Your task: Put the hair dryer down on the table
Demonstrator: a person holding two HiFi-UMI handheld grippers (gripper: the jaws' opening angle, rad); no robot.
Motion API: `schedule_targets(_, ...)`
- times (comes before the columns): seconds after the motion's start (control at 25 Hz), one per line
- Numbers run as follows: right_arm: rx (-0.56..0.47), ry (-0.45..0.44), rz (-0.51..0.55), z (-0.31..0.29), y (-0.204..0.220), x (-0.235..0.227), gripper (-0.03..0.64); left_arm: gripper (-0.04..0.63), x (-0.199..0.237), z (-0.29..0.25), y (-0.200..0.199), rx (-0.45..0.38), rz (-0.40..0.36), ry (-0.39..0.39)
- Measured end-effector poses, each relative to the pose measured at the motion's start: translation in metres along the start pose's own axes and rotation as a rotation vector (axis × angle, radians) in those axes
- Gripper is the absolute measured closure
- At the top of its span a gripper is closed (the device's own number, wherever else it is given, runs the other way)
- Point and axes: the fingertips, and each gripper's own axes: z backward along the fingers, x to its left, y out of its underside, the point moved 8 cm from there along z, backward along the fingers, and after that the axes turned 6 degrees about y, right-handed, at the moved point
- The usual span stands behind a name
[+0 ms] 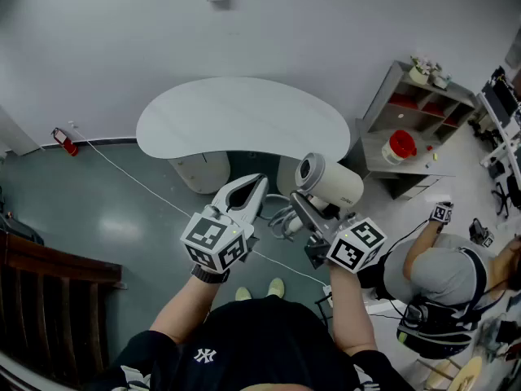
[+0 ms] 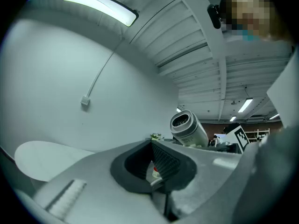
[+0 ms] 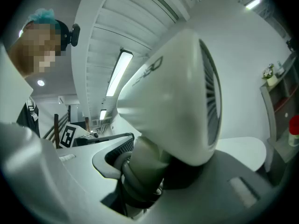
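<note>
**Hair dryer in hand, short of the table: drop and snag risks noted**

I find the hair dryer (image 1: pixel 330 182) clamped by its handle in the right gripper (image 1: pixel 309 210), jaws closed around the grey stem. The white barrel sits above the grip, nozzle toward the upper left of the head view. It hangs just below the lower right edge of the table (image 1: pixel 236 120), over the floor and not over the tabletop. The left gripper (image 1: pixel 259 182) is narrow, tips together, with nothing between them. It sits just left of the dryer.

Hazards, in my judgement:
- If I release here, the dryer falls to the floor, since the tabletop is not under it.
- The head is heavy above a grip on the handle alone, so it may pivot in the pads when I tilt it to lay it down.
- The cable (image 1: pixel 281 218) loops between the two grippers and trails down, so it may catch on the left gripper or drag the dryer back off the edge.
- The rounded barrel may roll once it is set down.

Count: one hair dryer, one cable, one table, two grippers, one shelf unit (image 1: pixel 407 120) at right, one other person (image 1: pixel 440 275) at lower right.
</note>
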Motion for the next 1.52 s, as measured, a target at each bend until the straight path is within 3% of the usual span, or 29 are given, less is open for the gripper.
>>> schedule_targets(0.64, 0.018, 0.005, -0.02, 0.0, 0.002, -0.009, 0.405, 0.595, -0.001, -0.005, 0.007, 0.006, 0.006, 0.005)
schedule_targets(1.2, 0.045, 0.037, -0.029, 0.03, 0.001, -0.062, 0.407, 0.595, -0.021, -0.04, 0.024, 0.027, 0.007, -0.052)
schedule_targets(1.52, 0.052, 0.074, -0.056, 0.028, 0.005, -0.089, 0.407, 0.595, -0.018, -0.062, 0.033, 0.05, 0.009, -0.04)
